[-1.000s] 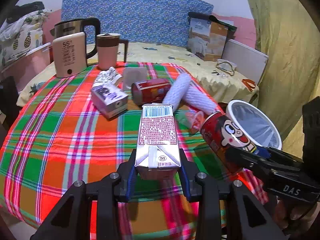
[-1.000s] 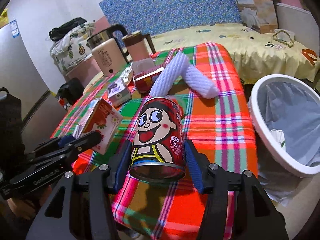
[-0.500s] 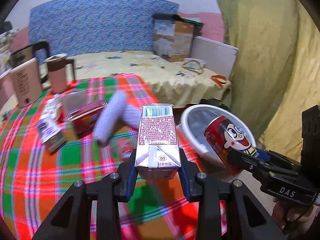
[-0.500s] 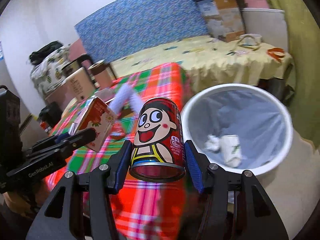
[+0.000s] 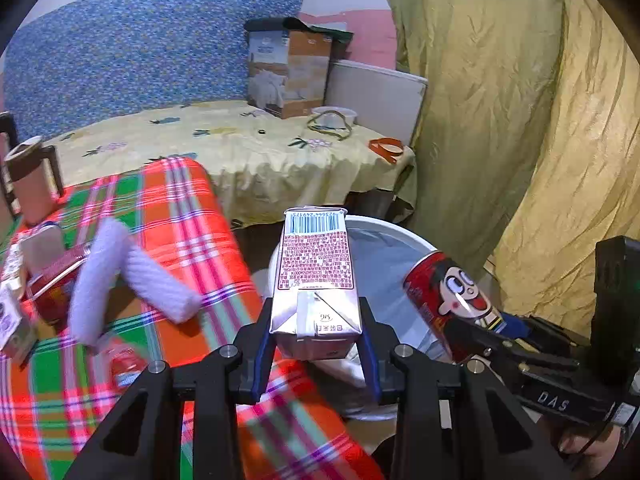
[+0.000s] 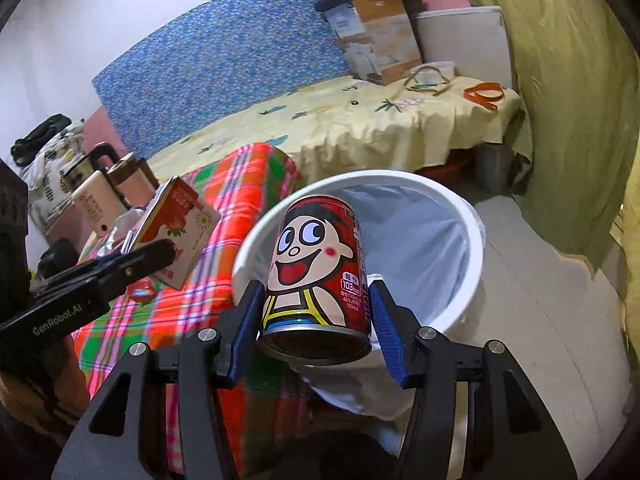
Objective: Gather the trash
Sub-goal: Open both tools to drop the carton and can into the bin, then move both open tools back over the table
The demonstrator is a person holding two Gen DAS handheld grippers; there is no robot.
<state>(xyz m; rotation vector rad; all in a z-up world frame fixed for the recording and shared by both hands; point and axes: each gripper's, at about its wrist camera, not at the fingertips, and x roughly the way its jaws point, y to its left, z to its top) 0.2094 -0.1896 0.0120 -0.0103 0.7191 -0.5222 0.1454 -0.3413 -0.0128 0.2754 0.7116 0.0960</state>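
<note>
My left gripper is shut on a milk carton with a barcode on top and holds it over the near rim of the white trash bin. My right gripper is shut on a red cartoon-face can and holds it in front of the bin, which has a grey liner. The can also shows at the right of the left wrist view. The carton also shows at the left of the right wrist view.
The plaid-covered table holds white foam sleeves, a red can and a small box. A brown mug stands further back. A bed with a yellow sheet and a yellow curtain lie beyond.
Both grippers have swung right from over the table to the trash bin, each still holding its item. The bin is now close under them.
</note>
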